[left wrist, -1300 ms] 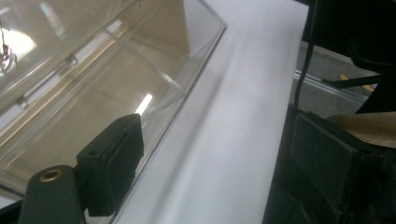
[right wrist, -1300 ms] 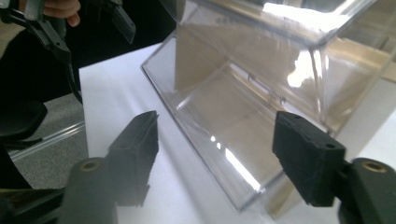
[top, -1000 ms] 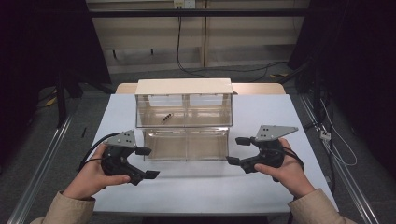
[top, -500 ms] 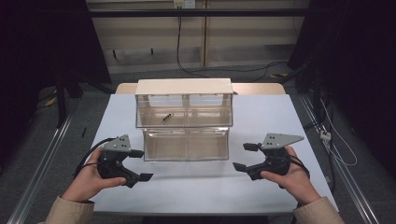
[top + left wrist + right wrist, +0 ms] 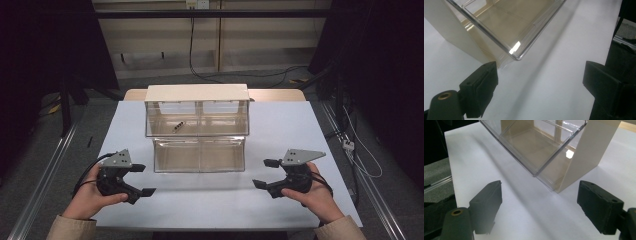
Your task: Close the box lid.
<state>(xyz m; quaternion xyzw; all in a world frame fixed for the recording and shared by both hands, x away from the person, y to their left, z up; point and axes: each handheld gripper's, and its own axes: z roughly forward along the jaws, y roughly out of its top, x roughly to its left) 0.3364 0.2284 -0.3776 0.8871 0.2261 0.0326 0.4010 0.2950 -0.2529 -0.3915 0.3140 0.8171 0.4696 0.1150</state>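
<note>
A small cabinet (image 5: 197, 93) with a beige top and clear plastic drawers stands mid-table. Its lower drawer (image 5: 199, 154) is pulled out toward me, and a small dark item (image 5: 178, 126) lies in an upper left drawer. My left gripper (image 5: 144, 179) is held low over the table, left of the drawer's front, open with nothing between its jaws. My right gripper (image 5: 264, 173) mirrors it on the right, also open with nothing in it. The left gripper (image 5: 541, 85) faces the drawer's corner (image 5: 516, 50). The right gripper (image 5: 541, 202) faces the other corner (image 5: 535, 171) and the beige side wall (image 5: 584, 155).
The white table top (image 5: 300, 130) has bare room on both sides of the cabinet and in front of the drawer. Metal rails (image 5: 42, 175) run along the floor at either side. Cables (image 5: 200, 75) lie on the floor behind the table.
Both hands have sunk and drawn back toward the table's front edge, each drifting a little outward from the drawer. The cabinet and drawer have not moved.
</note>
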